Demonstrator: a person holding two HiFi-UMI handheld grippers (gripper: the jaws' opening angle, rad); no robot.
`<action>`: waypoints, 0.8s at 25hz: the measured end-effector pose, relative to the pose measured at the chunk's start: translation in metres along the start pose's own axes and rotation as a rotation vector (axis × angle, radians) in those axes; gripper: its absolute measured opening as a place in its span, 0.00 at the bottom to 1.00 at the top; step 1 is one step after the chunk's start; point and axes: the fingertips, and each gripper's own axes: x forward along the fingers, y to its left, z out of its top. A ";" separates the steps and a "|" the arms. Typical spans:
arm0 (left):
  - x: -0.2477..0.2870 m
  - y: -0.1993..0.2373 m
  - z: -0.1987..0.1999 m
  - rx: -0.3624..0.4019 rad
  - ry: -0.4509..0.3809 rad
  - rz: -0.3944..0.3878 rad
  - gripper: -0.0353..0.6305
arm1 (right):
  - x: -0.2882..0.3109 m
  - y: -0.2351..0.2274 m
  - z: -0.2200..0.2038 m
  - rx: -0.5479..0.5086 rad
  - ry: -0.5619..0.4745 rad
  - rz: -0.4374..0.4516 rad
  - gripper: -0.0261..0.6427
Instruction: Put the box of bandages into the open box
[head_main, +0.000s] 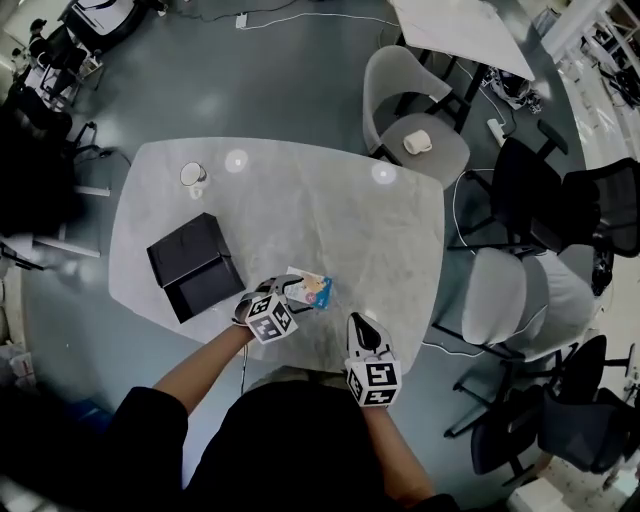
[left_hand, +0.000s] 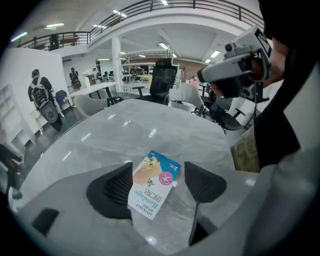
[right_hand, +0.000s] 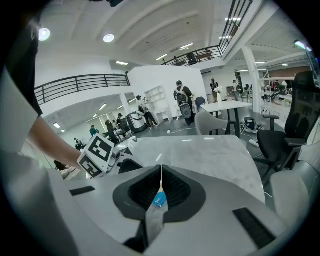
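A small flat box of bandages (head_main: 312, 290), blue and white with a pink round mark, lies flat on the pale grey marble tabletop (head_main: 330, 210), close to the edge nearest the person. The left tongs (left_hand: 160, 184) reach down over it with their dark ribbed pads standing wide apart. The box lies between the pads. Its long side runs right along the left pad, and a clear gap of bare tabletop separates it from the right pad. Nothing is gripped.

In the head view, the square black open box (head_main: 195, 265) sits on the tabletop at about 9 o'clock from the box of bandages, a little apart from it, with its dark inside showing. A small white cup-like thing (head_main: 193, 175) stands at 12 o'clock from the black box, near the far edge.

The right tongs (right_hand: 160, 172) hang at 5 o'clock from the box of bandages, over the tabletop's near edge. Their pads are pressed together, with nothing held.
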 end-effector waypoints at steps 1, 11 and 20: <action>0.005 0.003 -0.002 0.014 0.017 -0.009 0.55 | 0.001 -0.004 0.001 0.007 -0.001 -0.004 0.06; 0.047 0.018 -0.034 0.262 0.198 -0.082 0.67 | 0.017 -0.026 -0.016 0.067 0.064 -0.003 0.06; 0.061 0.018 -0.055 0.379 0.309 -0.197 0.75 | 0.030 -0.031 -0.026 0.074 0.112 0.021 0.06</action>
